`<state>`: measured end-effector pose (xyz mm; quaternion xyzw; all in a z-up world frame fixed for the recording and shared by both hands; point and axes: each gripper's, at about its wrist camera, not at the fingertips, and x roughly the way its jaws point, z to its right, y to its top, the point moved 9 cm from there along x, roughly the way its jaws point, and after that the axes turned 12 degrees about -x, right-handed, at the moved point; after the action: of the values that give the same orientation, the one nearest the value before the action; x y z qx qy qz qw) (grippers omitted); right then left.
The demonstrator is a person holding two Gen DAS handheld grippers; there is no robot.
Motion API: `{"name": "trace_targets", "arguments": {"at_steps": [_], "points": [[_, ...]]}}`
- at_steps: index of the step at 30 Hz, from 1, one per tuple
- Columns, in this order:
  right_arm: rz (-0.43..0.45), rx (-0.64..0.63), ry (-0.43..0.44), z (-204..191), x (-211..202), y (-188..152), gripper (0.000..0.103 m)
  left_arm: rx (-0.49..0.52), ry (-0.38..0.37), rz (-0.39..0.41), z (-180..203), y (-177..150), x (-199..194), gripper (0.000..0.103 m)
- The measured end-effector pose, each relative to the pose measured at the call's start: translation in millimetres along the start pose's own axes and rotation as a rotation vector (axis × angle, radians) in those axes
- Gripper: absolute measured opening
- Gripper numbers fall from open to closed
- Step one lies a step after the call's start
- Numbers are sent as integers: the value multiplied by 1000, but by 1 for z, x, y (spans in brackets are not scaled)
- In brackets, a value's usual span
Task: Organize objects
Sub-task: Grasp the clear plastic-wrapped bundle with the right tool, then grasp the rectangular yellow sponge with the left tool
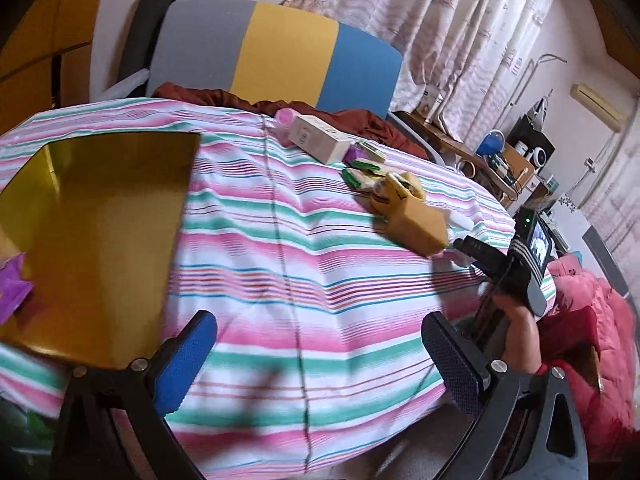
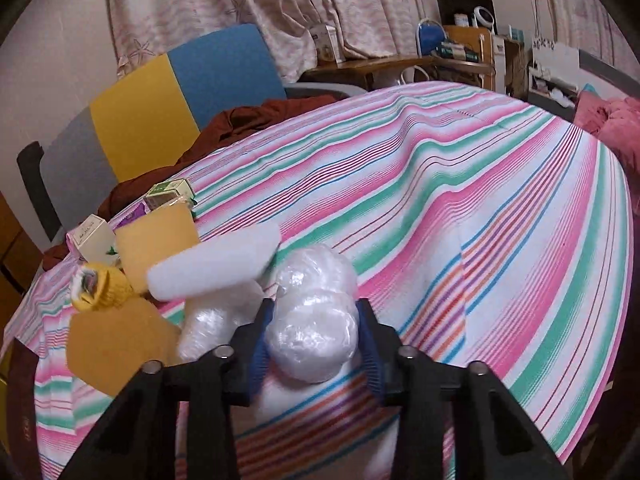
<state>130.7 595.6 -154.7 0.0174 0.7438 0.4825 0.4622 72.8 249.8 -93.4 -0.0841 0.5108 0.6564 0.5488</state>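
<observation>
A bench under a pink, green and white striped cloth (image 2: 460, 184), curtains behind it.

My right hand-held gripper (image 2: 316, 344) pinches a crinkly clear-plastic-wrapped white bundle (image 2: 312, 328) at the bench's near edge; I judge it light, soft and slippery, best squeezed across its middle. My left hand-held gripper (image 1: 320, 364) hangs wide apart, empty, beside a shiny gold open box (image 1: 104, 240).

We've got the table (image 1: 320, 280) filling most of the left wrist view, with a tray (image 1: 100, 240) on it at the left of the frame. Toward upper centre sits a box (image 1: 316, 138), small packets (image 1: 366, 160) just right of it, and below-right of those a toy (image 1: 400, 192). A chair (image 1: 280, 48) stands behind the table at the top. In the right wrist view, a plastic-wrapped bundle (image 2: 316, 320) lies at lower centre, a foam block (image 2: 216, 264) just upper left of it.
</observation>
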Motion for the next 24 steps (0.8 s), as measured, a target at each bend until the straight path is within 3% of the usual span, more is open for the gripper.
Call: {"name": "trace_targets", "arguments": {"at_steps": [19, 24], "points": [[48, 14, 33, 1, 1, -2, 38, 153, 10, -129, 118, 27, 142, 103], [61, 25, 19, 3, -2, -3, 38, 189, -5, -112, 140, 37, 166, 103]]}}
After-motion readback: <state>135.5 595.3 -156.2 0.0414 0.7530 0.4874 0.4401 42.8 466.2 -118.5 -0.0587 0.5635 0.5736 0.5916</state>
